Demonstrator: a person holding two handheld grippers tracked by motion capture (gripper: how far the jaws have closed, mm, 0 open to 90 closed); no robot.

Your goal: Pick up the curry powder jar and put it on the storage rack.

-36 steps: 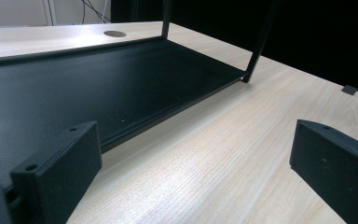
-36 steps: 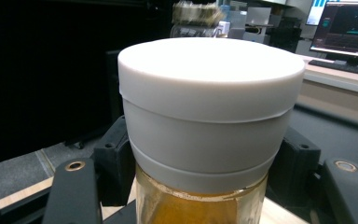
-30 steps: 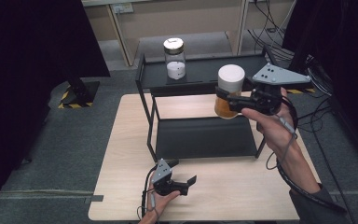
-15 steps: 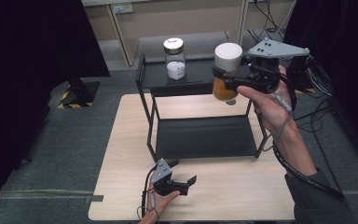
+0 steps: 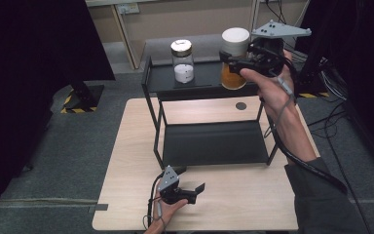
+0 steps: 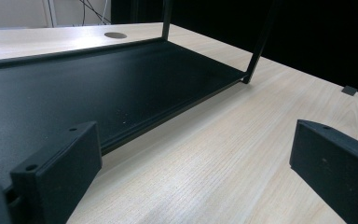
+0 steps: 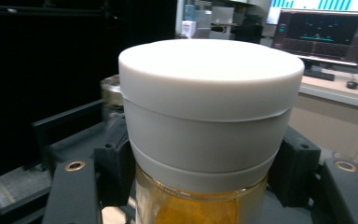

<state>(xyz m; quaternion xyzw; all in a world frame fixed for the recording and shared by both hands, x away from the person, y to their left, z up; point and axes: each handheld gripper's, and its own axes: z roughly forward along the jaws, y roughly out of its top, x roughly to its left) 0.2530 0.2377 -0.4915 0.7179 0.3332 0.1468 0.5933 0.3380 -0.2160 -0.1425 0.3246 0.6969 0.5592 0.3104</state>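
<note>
Right tool (image 5: 234, 62) clamped on a white-lidded jar (image 5: 234, 58) of yellow contents, held above the black shelf's (image 5: 204, 83) top tier. Left tool (image 5: 187, 191), jaws apart, rests on the tabletop (image 5: 126, 146).

The right tongs (image 5: 233, 59) are black with a grey three-cornered plate on top and a black cable. The left tongs (image 5: 191, 191) are black with flat square jaws, small screw holes and a grey plate. A dark sleeve (image 5: 321, 200) covers one arm.
</note>
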